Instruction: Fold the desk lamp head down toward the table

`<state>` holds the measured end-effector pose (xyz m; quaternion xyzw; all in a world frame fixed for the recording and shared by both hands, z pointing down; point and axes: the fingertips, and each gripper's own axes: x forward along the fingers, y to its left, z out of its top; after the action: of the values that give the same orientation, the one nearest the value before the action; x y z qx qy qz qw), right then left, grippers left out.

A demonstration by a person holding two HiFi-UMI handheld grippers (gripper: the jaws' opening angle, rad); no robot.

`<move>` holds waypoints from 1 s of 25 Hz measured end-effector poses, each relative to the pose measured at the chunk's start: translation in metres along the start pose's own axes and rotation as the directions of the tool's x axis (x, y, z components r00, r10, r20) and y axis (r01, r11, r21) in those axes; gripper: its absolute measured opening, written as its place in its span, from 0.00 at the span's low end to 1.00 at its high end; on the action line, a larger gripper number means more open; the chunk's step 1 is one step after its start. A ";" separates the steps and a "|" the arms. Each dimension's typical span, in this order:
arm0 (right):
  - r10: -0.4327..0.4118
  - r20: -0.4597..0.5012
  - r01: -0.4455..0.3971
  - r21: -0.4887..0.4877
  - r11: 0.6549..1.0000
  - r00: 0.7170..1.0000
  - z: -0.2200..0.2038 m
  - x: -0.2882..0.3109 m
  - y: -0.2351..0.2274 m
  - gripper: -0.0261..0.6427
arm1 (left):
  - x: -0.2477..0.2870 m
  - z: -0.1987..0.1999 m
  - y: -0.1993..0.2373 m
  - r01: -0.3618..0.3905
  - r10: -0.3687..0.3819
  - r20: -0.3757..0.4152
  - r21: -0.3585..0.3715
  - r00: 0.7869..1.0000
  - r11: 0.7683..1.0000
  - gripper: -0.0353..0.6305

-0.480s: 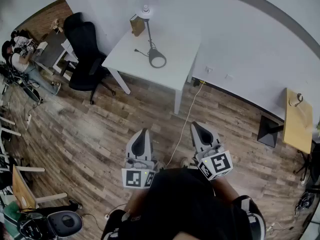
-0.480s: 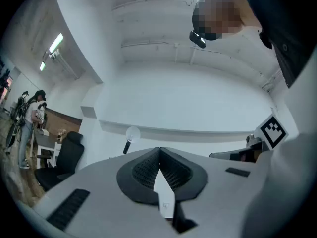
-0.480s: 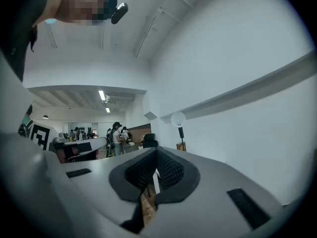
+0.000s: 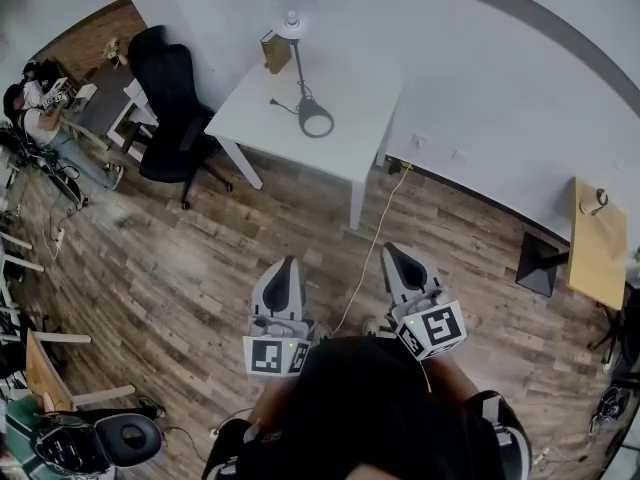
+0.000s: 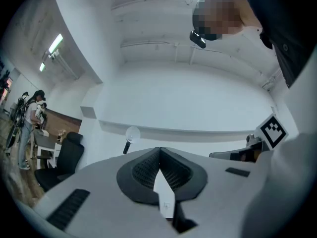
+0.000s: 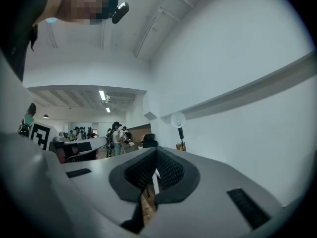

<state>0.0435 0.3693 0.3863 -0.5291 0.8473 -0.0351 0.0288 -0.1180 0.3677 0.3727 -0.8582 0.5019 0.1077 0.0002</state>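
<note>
A desk lamp (image 4: pixel 297 60) stands on a white table (image 4: pixel 350 118) far ahead in the head view, its round head (image 4: pixel 293 13) raised on a thin black arm above a ring base (image 4: pixel 315 120). The lamp head (image 5: pixel 132 133) shows small above the jaws in the left gripper view, and the lamp head (image 6: pixel 178 119) likewise in the right gripper view. My left gripper (image 4: pixel 283 286) and right gripper (image 4: pixel 400 266) are held close to my body over the wood floor, well short of the table. Both are shut with nothing between the jaws.
A small brown box (image 4: pixel 273 50) sits on the table beside the lamp. A black office chair (image 4: pixel 175 108) stands left of the table. A cable (image 4: pixel 375 238) runs across the floor from the wall. A wooden side table (image 4: pixel 595 240) is at right. People (image 4: pixel 40 108) sit at far left.
</note>
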 end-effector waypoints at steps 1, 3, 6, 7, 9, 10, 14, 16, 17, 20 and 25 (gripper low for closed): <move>-0.003 0.003 0.003 -0.001 1.000 1.000 0.000 -0.001 -0.002 0.06 | 0.001 -0.001 -0.001 -0.002 0.002 -0.002 0.003 1.000 1.000 0.09; -0.012 0.013 0.012 0.000 1.000 1.000 0.002 -0.003 -0.005 0.06 | -0.001 -0.001 -0.001 -0.013 0.013 0.002 0.010 1.000 1.000 0.09; -0.021 0.029 0.021 -0.002 1.000 0.999 0.005 -0.006 -0.009 0.07 | -0.002 0.001 -0.001 -0.029 0.029 0.021 0.014 0.999 0.999 0.10; -0.021 0.032 0.021 -0.003 1.000 0.999 0.006 -0.006 -0.010 0.10 | -0.001 0.002 0.000 -0.031 0.031 0.024 0.012 0.999 0.999 0.13; -0.020 0.031 0.020 -0.007 1.000 0.999 0.006 -0.005 -0.012 0.18 | 0.000 0.001 0.000 -0.028 0.028 0.021 0.004 0.999 1.000 0.22; -0.018 0.029 0.019 -0.008 1.000 0.999 0.005 -0.006 -0.012 0.21 | 0.000 0.000 -0.001 -0.025 0.025 0.018 0.000 1.000 1.000 0.22; -0.020 0.021 0.020 -0.008 1.000 1.000 0.003 -0.011 -0.016 0.24 | 0.000 -0.003 -0.009 -0.013 0.013 0.010 -0.004 1.000 1.000 0.22; -0.020 0.017 0.020 -0.008 1.000 1.000 0.002 -0.013 -0.019 0.24 | 0.002 -0.005 -0.012 -0.015 0.015 0.004 -0.003 1.000 1.000 0.22; -0.019 0.016 0.019 -0.007 1.000 1.000 0.002 -0.014 -0.021 0.24 | 0.003 -0.006 -0.013 -0.018 0.018 0.000 -0.002 1.000 1.000 0.22; -0.011 0.015 0.011 -0.005 1.000 1.000 0.001 -0.020 -0.029 0.24 | 0.005 -0.011 -0.023 -0.023 0.023 -0.015 0.005 1.000 1.000 0.23; 0.012 0.001 -0.012 -0.003 1.000 1.000 0.000 -0.029 -0.045 0.24 | 0.012 -0.013 -0.040 -0.038 0.038 -0.027 0.011 0.999 0.999 0.23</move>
<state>0.0963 0.3761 0.3902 -0.5240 0.8506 -0.0331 0.0287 -0.0754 0.3757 0.3792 -0.8498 0.5188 0.0935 -0.0039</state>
